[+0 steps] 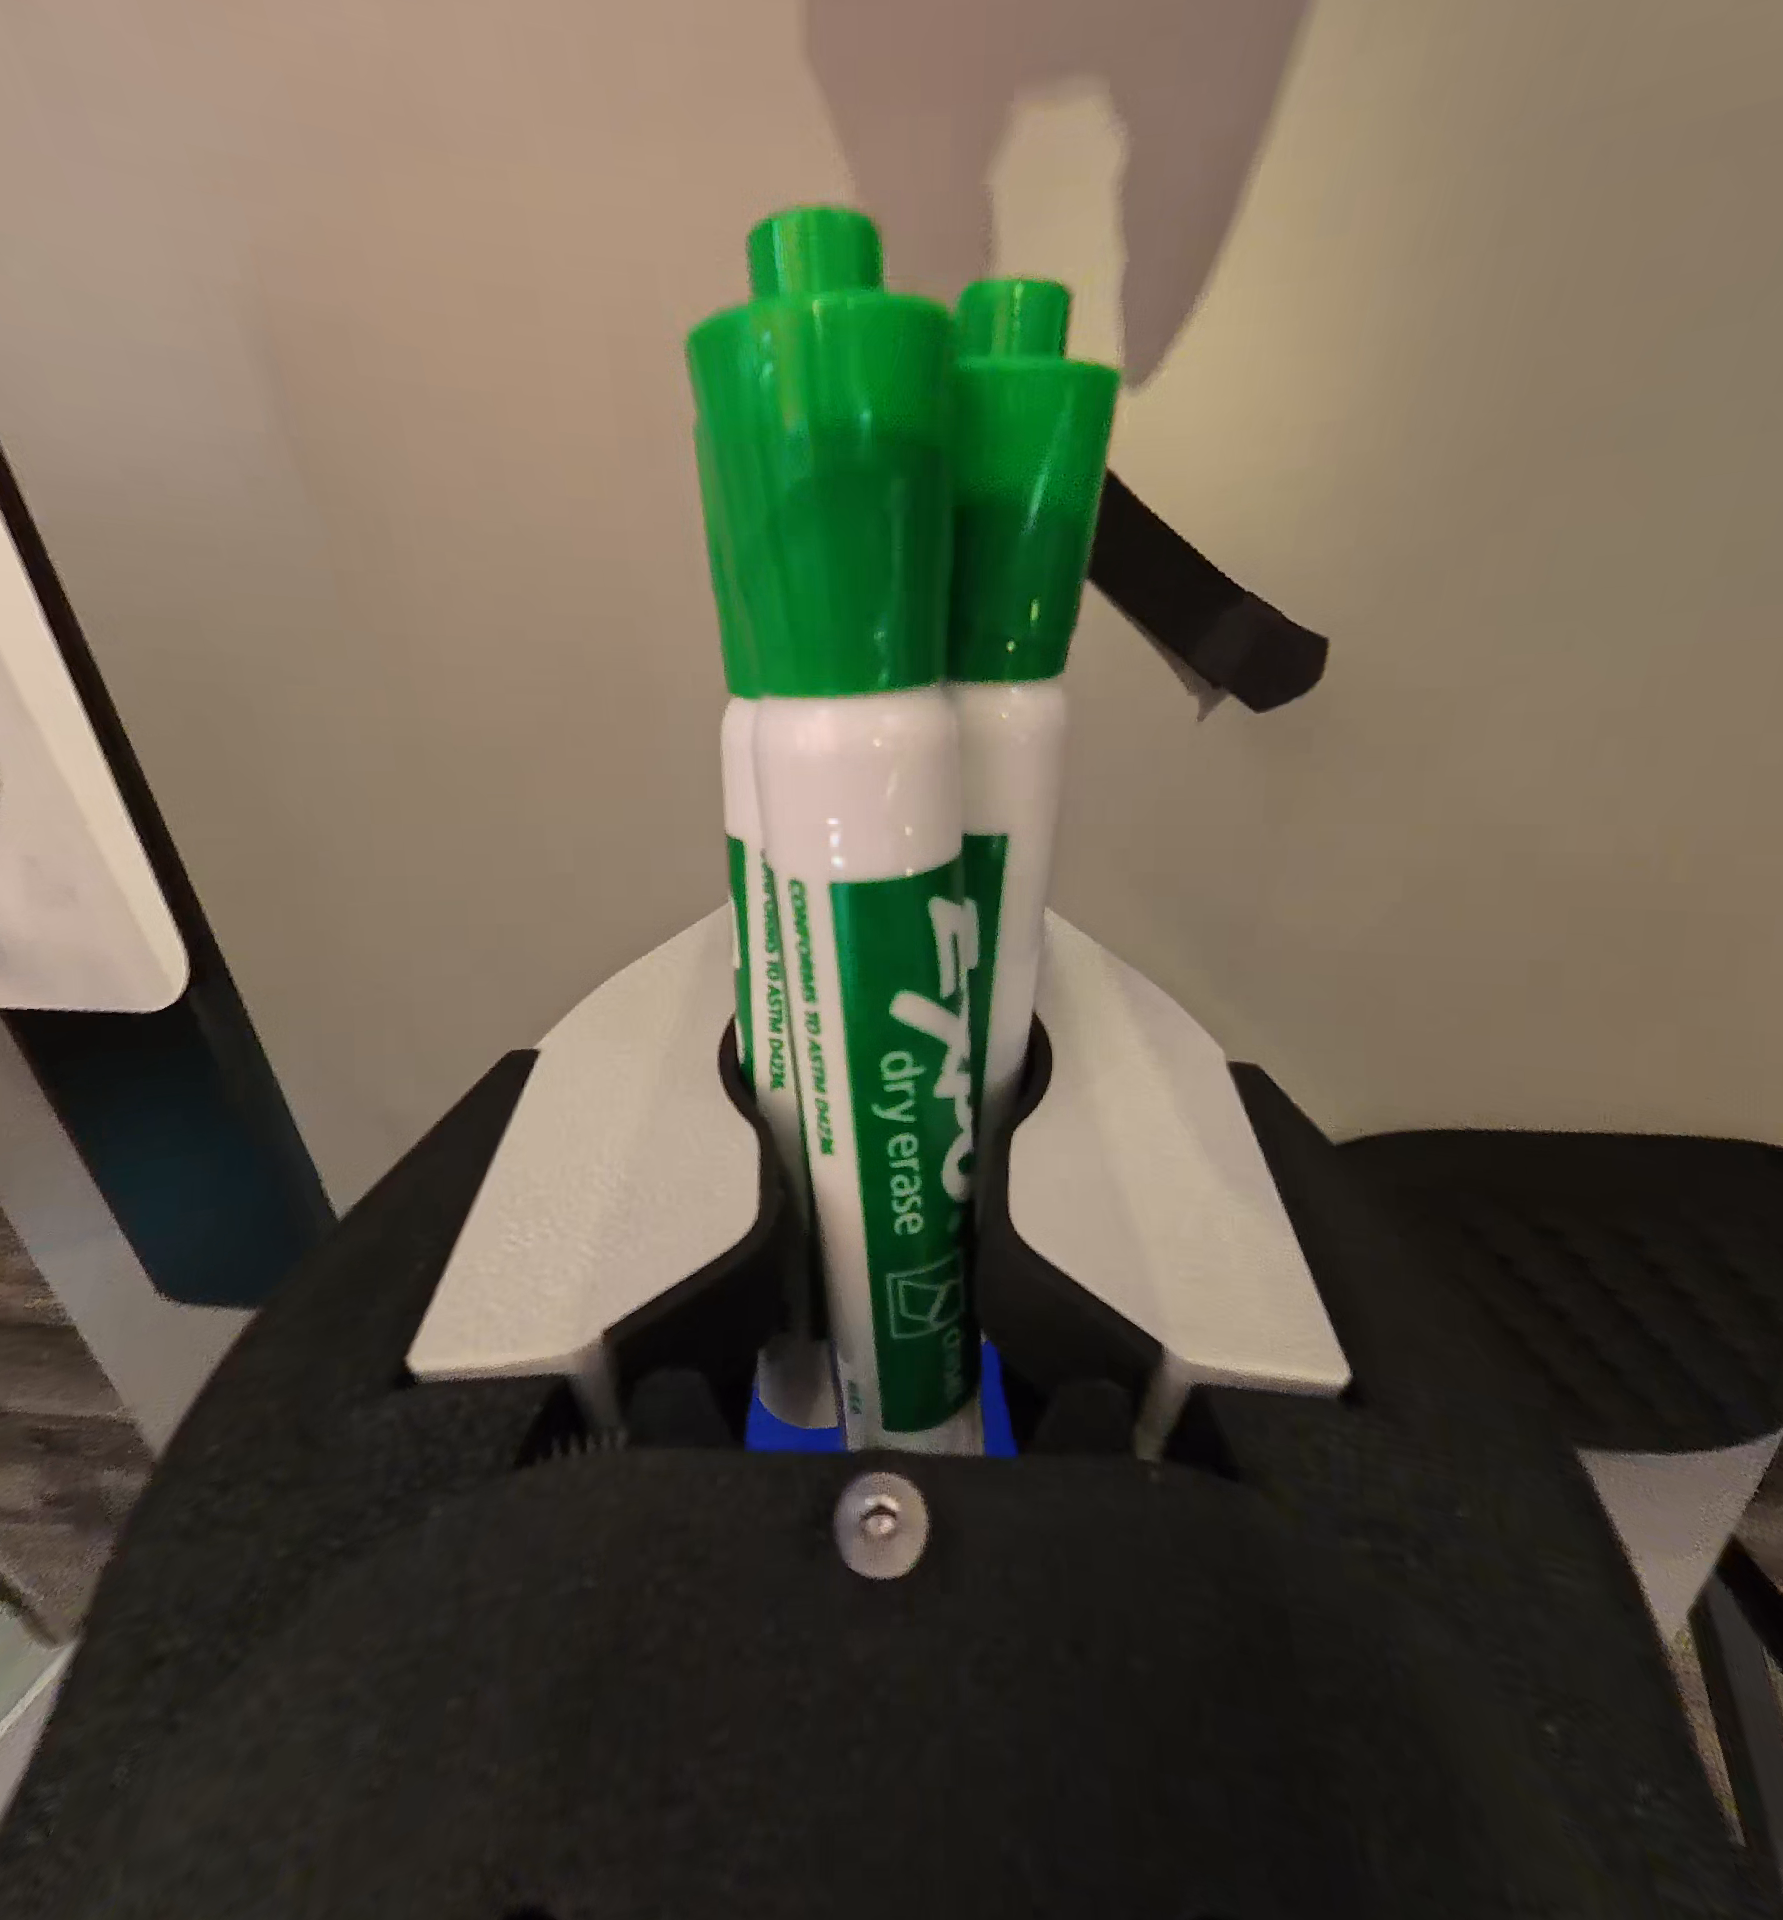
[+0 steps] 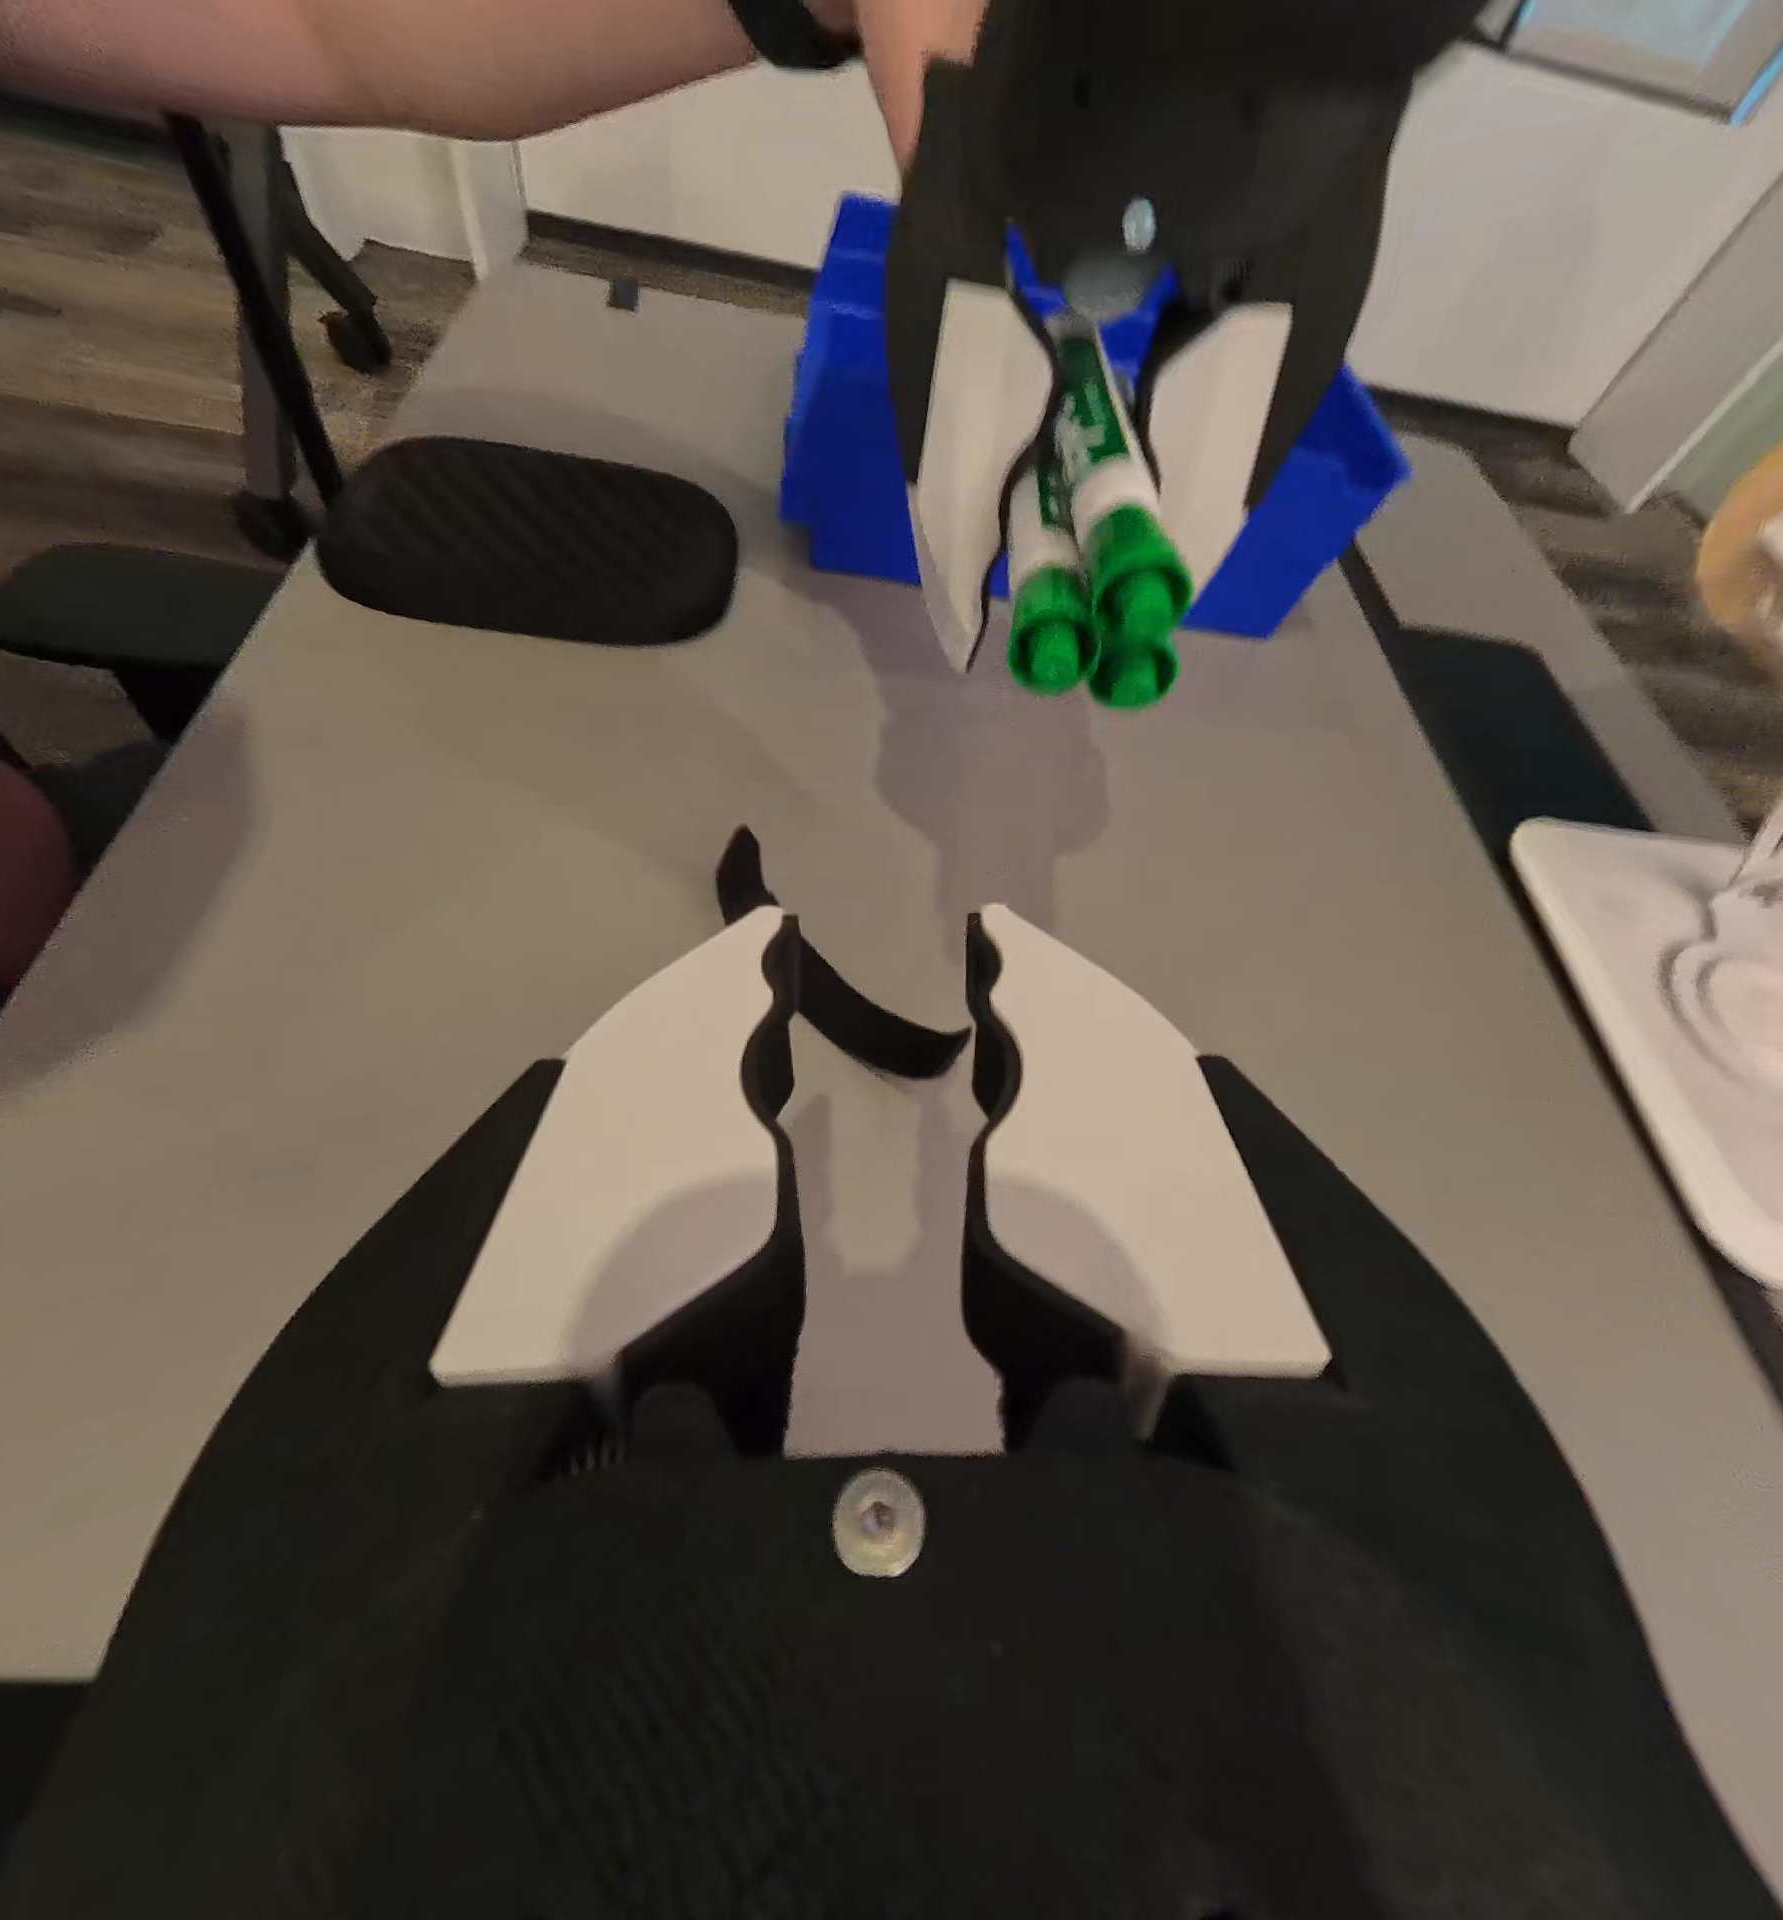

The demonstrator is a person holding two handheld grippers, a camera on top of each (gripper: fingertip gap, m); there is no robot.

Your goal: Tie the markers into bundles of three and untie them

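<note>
My left gripper (image 1: 887, 966) is shut on a bundle of three white markers (image 1: 897, 1039) with green caps, held above the grey table (image 1: 399, 520). No strap is around them. A loose black strap (image 1: 1209, 613) lies on the table beyond the caps. In the right wrist view, my right gripper (image 2: 879, 920) is open and empty low over the table (image 2: 451, 831). The curved black strap (image 2: 866, 1013) lies between its fingertips. The left gripper (image 2: 1084, 561) shows farther off, holding the markers (image 2: 1095, 520) with the caps pointing toward me.
A blue bin (image 2: 845, 447) stands on the table behind the left gripper. A black chair armrest pad (image 2: 523, 540) sits at the table's left edge. A white stand base (image 2: 1697, 1039) rests at the right. A person's arm (image 2: 347, 62) reaches across the top. My hands' fingertips stand some 12 cm from each other.
</note>
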